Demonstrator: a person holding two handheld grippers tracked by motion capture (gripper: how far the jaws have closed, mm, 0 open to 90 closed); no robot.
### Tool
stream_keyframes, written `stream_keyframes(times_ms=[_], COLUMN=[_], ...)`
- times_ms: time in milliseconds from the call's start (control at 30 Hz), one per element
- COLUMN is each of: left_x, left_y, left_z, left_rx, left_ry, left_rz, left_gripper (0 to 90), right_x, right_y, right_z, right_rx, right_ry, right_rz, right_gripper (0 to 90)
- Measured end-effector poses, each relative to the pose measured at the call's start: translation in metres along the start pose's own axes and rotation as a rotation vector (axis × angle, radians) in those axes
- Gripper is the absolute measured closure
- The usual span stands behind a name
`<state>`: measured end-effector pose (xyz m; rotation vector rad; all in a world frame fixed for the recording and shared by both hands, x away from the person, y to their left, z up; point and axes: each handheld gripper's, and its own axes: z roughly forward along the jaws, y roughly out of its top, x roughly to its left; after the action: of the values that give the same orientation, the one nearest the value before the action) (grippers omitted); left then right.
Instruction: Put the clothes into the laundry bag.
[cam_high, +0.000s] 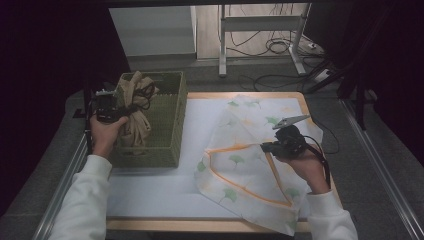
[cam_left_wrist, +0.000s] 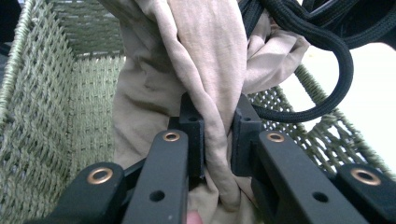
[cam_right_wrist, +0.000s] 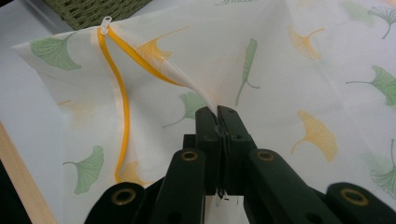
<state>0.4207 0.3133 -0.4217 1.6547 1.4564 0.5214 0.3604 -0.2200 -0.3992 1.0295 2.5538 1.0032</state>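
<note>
R gripper (cam_right_wrist: 218, 112) is sitting closest to the lens in its own view, jaws clamped tight on the top layer of the bag (cam_right_wrist: 261, 70), pinching it near the zip (cam_right_wrist: 122, 88). It's lifting that layer into a tent, prob. to hold the mouth open so sth can go in. In the high view the bag (cam_high: 250, 170) is lying on the white mat (cam_high: 165, 195) on the person's right half of the table, zip edge gaping toward the basket (cam_high: 170, 125), w/ the R gripper (cam_high: 272, 146) holding above it.

L gripper (cam_left_wrist: 218, 130) is gripping a thick fold of garment (cam_left_wrist: 201, 60) between its jaws, pads squeezing the cloth, not fully together b/c of the bulk. It's holding the bunch up over the basket (cam_left_wrist: 51, 116), likely to carry it across to the bag. High view: L gripper (cam_high: 107, 107) at the basket's left side, garment (cam_high: 136, 107) hanging partly in, partly above the rim.

Garment is looking beige, soft, creased, w/ a black cord (cam_left_wrist: 327, 60) looping off it. Bag is looking thin, semi-sheer, white w/ green & yellow ginkgo leaves, orange zip.
</note>
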Motion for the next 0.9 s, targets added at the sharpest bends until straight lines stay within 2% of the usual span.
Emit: stream_keyframes(times_ms=[600,900], left_x=[-0.006,-0.016], left_y=[0.003,0.005], left_z=[-0.019,-0.031], left_rx=[-0.103,-0.161], left_ry=[-0.029,-0.041], left_rz=[-0.007,0.023], left_gripper=[79.0,79.0], right_x=[-0.001,-0.001], right_y=[0.000,-0.001], right_z=[0.000,0.000], right_rx=[-0.001,0.000], right_ry=[-0.001,-0.004], right_rz=[0.002,0.003], right_gripper=[86.7,86.7])
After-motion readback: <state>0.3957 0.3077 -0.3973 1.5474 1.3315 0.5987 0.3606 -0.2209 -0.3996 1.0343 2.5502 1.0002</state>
